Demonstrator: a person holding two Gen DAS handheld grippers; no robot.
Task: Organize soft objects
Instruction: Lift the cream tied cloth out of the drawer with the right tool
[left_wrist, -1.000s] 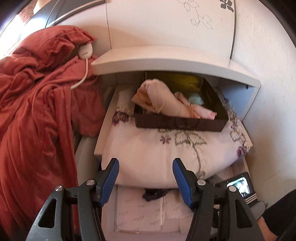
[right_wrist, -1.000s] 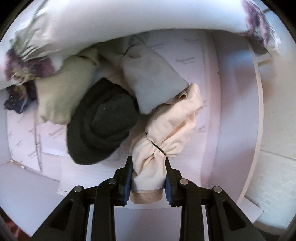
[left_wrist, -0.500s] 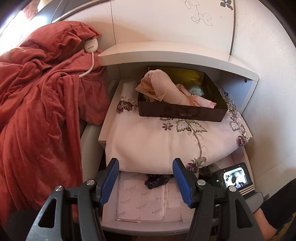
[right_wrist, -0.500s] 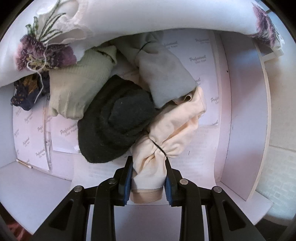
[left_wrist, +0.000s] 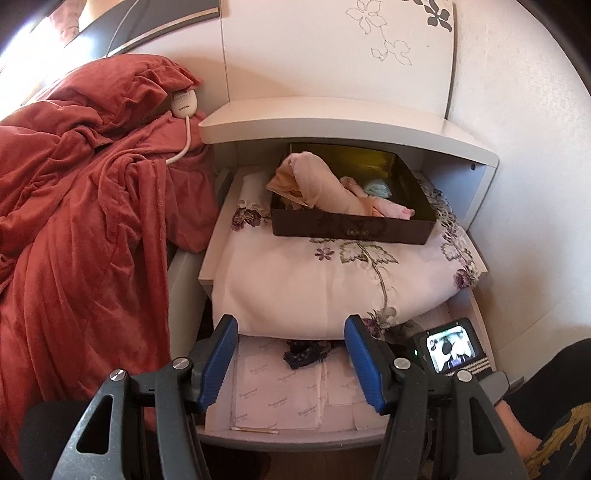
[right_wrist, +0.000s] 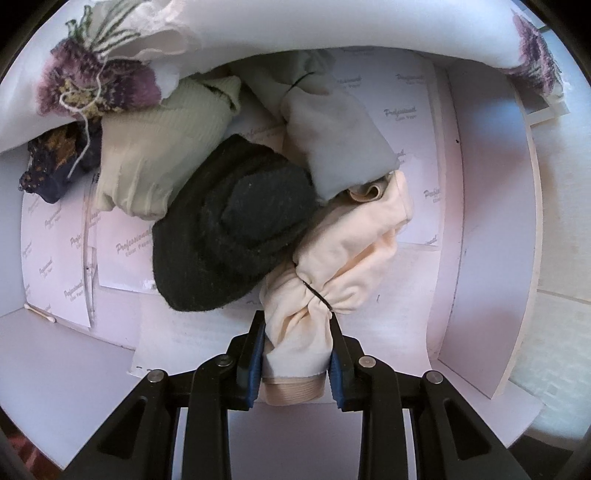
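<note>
Pulling back from the nightstand, the left gripper (left_wrist: 290, 363) now shows more of the lower drawer (left_wrist: 295, 430) and the red blanket (left_wrist: 85, 206), its blue pads spread wide with nothing between them. Over the drawer, the right gripper (right_wrist: 297, 349) points down and clamps the tied end of a cream cloth bundle (right_wrist: 343, 266), which lies touching a black sock roll (right_wrist: 236, 229) and a grey bundle (right_wrist: 332, 136). Up on the embroidered cloth (left_wrist: 317, 284) sits a dark box (left_wrist: 351, 229) holding pink rolled garments (left_wrist: 325, 184).

The embroidered cloth (right_wrist: 332, 33) hides the far ends of the grey bundle (right_wrist: 332, 133) and green bundle (right_wrist: 162, 147).
</note>
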